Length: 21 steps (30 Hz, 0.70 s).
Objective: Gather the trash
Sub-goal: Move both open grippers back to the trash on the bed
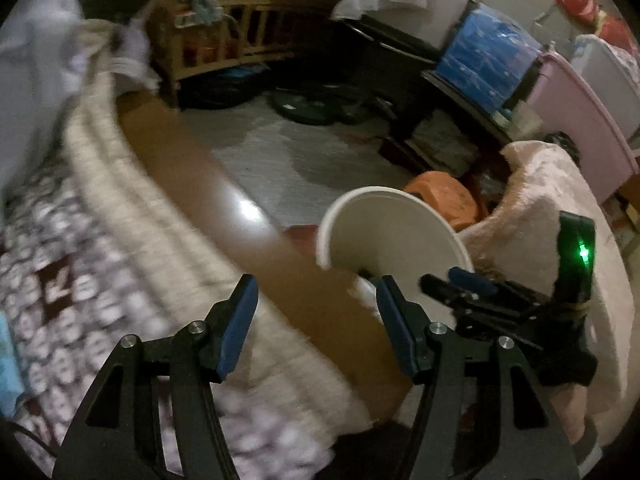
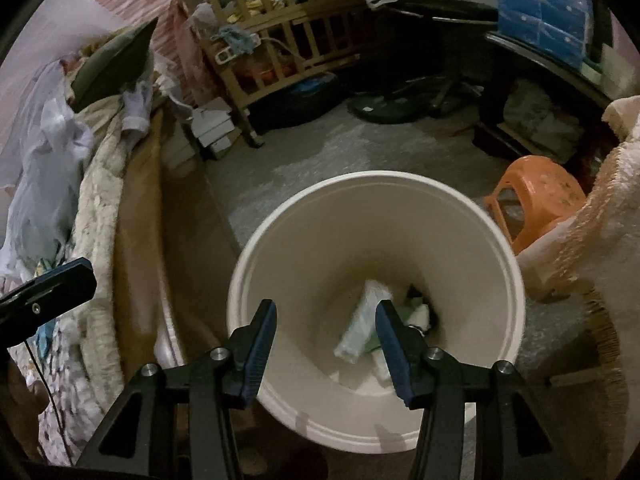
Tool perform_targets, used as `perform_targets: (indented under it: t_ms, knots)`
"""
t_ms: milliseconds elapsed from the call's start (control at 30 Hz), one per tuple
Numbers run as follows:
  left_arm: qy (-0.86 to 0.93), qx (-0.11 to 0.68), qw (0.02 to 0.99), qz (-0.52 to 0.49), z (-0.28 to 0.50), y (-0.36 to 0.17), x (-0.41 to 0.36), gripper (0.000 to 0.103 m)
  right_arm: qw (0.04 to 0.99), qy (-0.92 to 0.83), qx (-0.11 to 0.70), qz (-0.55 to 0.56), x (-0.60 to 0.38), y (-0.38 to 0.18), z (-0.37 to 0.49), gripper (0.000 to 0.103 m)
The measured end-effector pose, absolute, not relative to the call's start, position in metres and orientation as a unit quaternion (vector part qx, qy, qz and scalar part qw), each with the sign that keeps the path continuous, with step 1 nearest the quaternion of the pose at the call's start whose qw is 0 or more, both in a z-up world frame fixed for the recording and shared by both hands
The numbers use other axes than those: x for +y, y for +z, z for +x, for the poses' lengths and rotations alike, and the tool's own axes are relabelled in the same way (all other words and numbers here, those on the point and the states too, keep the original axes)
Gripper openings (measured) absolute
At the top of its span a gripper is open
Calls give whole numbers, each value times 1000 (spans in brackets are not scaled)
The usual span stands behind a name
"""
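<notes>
Both grippers look empty to me; right gripper [image 2: 326, 344] jaws part-open right above the white bin [image 2: 508, 264], trash wrappers [image 2: 360, 336] already lying at its bottom; left gripper [image 1: 316, 326] jaws wider, over the bed edge [image 1: 224, 200], holding nothing.

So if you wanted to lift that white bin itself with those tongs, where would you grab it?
Probably the rim of the white bin, coming down from above. It stands upright with its mouth open, and the thin lip is the only part narrow enough to slip between the fingers; the body looks far too wide. The right tongs already hang open over it.
</notes>
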State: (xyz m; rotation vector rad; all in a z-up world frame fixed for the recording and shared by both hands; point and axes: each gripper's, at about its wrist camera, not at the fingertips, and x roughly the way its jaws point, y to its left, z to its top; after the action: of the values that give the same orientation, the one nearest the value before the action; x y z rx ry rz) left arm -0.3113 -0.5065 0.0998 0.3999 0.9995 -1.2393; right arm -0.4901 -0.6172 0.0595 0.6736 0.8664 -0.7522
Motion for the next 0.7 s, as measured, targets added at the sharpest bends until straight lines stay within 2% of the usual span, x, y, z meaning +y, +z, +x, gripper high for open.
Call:
perform_targets:
  t_ms: [300,433,700]
  knots:
    - [-470,430,751,175,-267,103,-434,60,815,-313,404,274,-578,80,-443,50]
    - [-439,431,770,171,-249,102,-400,60,831,-282,400,264,-554,90,-416,56]
    - [-377,442,799,155,-204,104,-318,60,855,-191,425,227,-489,93,-343,58]
